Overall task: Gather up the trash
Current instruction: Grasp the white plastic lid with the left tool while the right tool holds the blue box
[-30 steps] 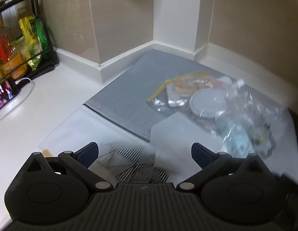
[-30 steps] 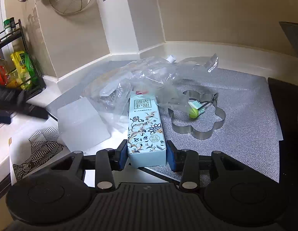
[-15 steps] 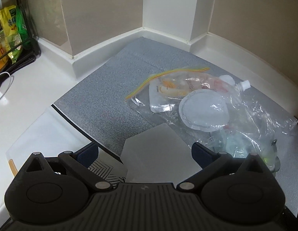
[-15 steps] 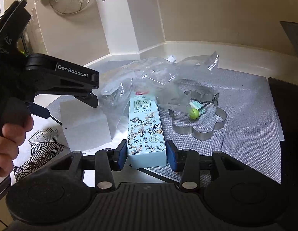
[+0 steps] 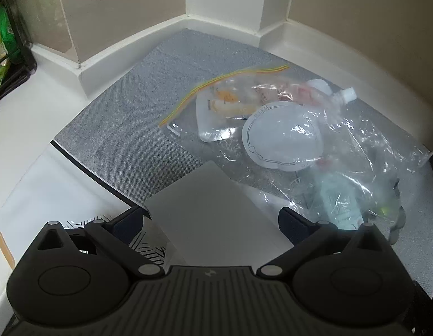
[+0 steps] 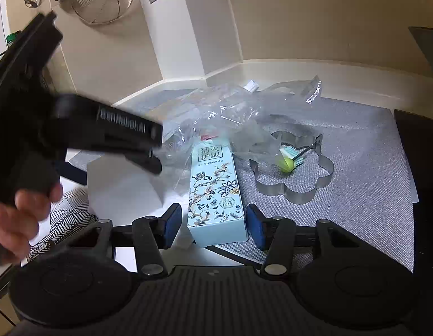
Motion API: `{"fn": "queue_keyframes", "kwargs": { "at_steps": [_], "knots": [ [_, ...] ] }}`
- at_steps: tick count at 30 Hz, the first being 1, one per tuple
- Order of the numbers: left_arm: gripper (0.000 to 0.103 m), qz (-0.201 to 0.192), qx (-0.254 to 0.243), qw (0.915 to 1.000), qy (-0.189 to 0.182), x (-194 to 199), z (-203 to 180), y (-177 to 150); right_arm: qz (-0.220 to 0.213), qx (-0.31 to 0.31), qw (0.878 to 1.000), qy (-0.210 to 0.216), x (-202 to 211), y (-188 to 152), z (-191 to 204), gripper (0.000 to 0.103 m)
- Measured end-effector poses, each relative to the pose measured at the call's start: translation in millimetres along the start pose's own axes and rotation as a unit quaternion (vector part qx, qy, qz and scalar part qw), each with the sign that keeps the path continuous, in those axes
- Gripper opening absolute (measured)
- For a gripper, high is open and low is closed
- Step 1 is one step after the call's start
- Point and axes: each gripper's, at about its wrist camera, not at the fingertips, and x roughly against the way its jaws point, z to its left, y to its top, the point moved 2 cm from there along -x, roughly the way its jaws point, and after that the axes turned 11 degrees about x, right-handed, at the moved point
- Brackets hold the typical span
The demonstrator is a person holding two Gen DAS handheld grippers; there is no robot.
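A clear zip bag (image 5: 275,128) of wrappers and a round lid lies on the grey mat (image 5: 127,128); the same bag (image 6: 216,112) shows crumpled in the right wrist view. My left gripper (image 5: 212,219) is open over a flat white box (image 5: 211,210), short of the bag. From the right wrist view the left gripper (image 6: 157,151), held by a hand (image 6: 20,218), looks blurred beside the bag's near edge. A pale blue flowered toothpaste box (image 6: 216,190) stands between the pads of my right gripper (image 6: 213,224), whose jaws are opening, with a gap at the left pad.
A flower-shaped metal ring (image 6: 322,184) with a toothbrush head (image 6: 289,159) in it lies right of the box. A patterned sheet (image 6: 65,218) covers the counter at left. A rack of packets (image 5: 4,36) stands far left. Walls close the back corner.
The left gripper has come forward and lower, over the white box toward the bag. The right jaws have widened off the toothpaste box, which stays where it was.
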Motion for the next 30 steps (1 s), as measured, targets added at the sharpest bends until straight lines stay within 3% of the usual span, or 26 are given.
{"fn": "queue_keyframes", "kwargs": {
  "at_steps": [3, 5, 6, 10, 16, 23, 30],
  "knots": [
    [0.103, 0.003, 0.009, 0.9999, 0.003, 6, 8, -3, 0.000, 0.002, 1.000, -0.002, 0, 0, 0, 0.054],
    [0.092, 0.012, 0.006, 0.9999, 0.005, 13, 13, -5, 0.000, 0.002, 1.000, -0.002, 0, 0, 1, 0.054],
    [0.076, 0.025, 0.007, 0.9996, -0.005, 17, 15, -6, -0.001, 0.001, 1.000, -0.003, 0, 0, 1, 0.048],
    [0.070, 0.013, 0.000, 0.9999, -0.005, 40, 24, -12, -0.008, -0.006, 1.000, -0.002, 2, 0, -1, 0.042],
    [0.068, 0.002, -0.002, 0.9999, -0.015, 68, 50, -27, -0.026, -0.008, 1.000, 0.006, 7, -1, -1, 0.041],
    [0.068, -0.003, 0.001, 0.9985, -0.054, 116, 99, -58, -0.038, -0.008, 0.999, 0.020, 7, 0, -1, 0.041],
    [0.068, -0.018, 0.015, 0.9976, -0.065, 160, 140, -101, -0.040, -0.054, 0.997, 0.043, 7, -3, -15, 0.041]
  ]
}}
